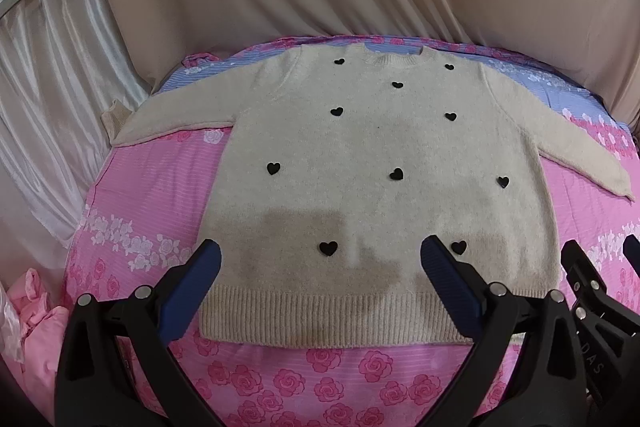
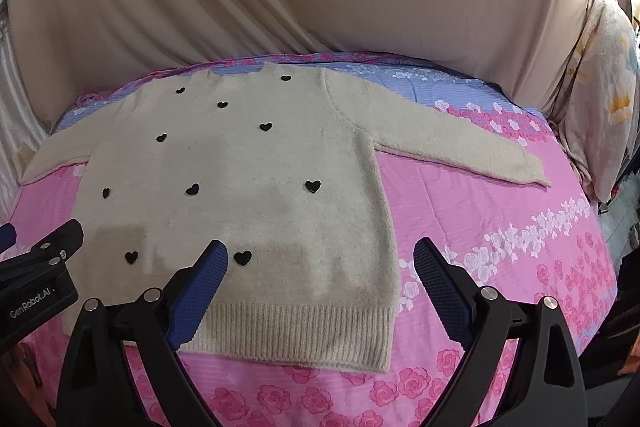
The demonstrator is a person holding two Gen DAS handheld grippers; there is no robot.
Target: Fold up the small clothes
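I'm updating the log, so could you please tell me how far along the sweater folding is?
Done: the cream sweater lies flat, front up, on the pink floral bedsheet, both sleeves spread out to the sides. In hand: nothing yet; the left gripper and the right gripper hover open above the ribbed hem, gripping no fabric. Left: every fold, since no sleeve or hem is turned in.

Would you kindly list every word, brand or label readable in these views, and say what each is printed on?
"GenRobot.AI": white print on the black body of the left gripper, seen in the right wrist view.
"DAS": partial white letters on the right gripper, rest cut off.
The sweater shows only black hearts, no text.
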